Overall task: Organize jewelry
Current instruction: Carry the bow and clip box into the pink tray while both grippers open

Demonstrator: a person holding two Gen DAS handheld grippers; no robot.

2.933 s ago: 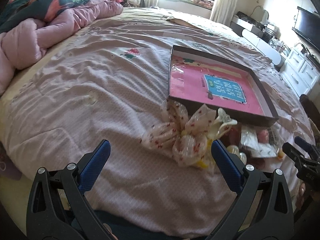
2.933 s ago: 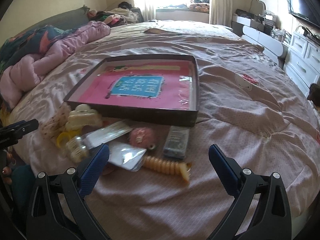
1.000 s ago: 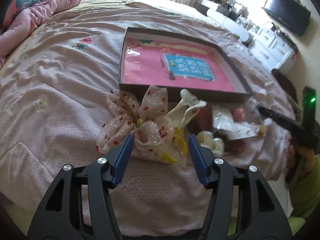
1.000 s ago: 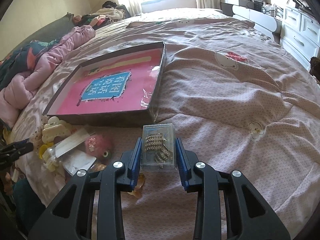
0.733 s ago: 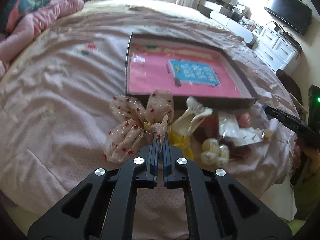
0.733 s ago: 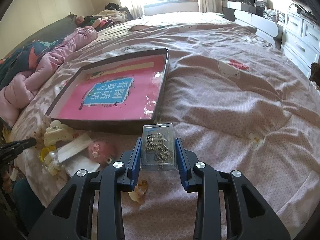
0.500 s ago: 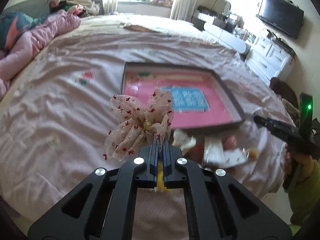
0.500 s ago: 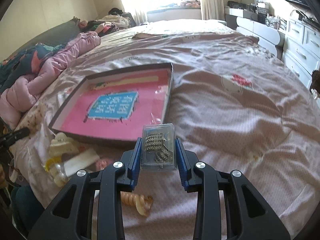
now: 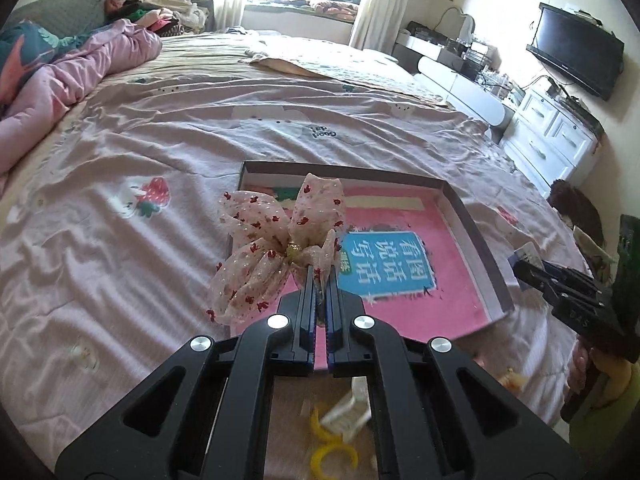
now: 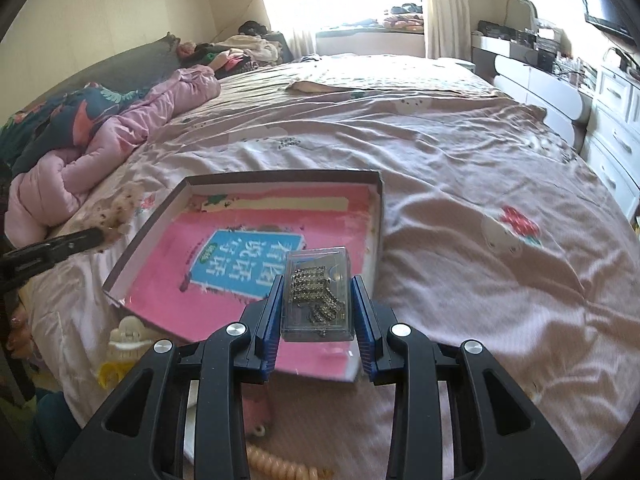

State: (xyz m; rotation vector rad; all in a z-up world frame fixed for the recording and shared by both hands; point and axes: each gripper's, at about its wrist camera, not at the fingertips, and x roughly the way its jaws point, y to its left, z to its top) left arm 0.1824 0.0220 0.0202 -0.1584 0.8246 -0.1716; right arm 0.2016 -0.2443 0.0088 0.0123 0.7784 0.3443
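Observation:
My left gripper (image 9: 319, 280) is shut on a sheer hair bow (image 9: 276, 242) with red dots, held in the air over the near left corner of the shallow box (image 9: 472, 224) with the pink bottom. My right gripper (image 10: 317, 294) is shut on a small clear case (image 10: 317, 292) holding sparkly jewelry, above the near right part of the same box (image 10: 379, 200). The right gripper with its case (image 9: 528, 254) also shows at the right edge of the left wrist view. The left gripper's tip (image 10: 86, 236) and the bow (image 10: 116, 210) appear at the left of the right wrist view.
Loose items lie on the bed's near edge: a cream claw clip (image 10: 128, 334), yellow rings (image 9: 334, 446), a spiral hair tie (image 10: 276, 466), a pink fuzzy piece (image 10: 256, 412). A pink quilt (image 10: 120, 136) is bunched far left. White drawers (image 9: 556, 136) and a TV (image 9: 576, 56) stand right.
The left gripper shut on the bow and lifted it off the bed toward the box. The right gripper, holding the clear case throughout, rose and moved over the box's near edge.

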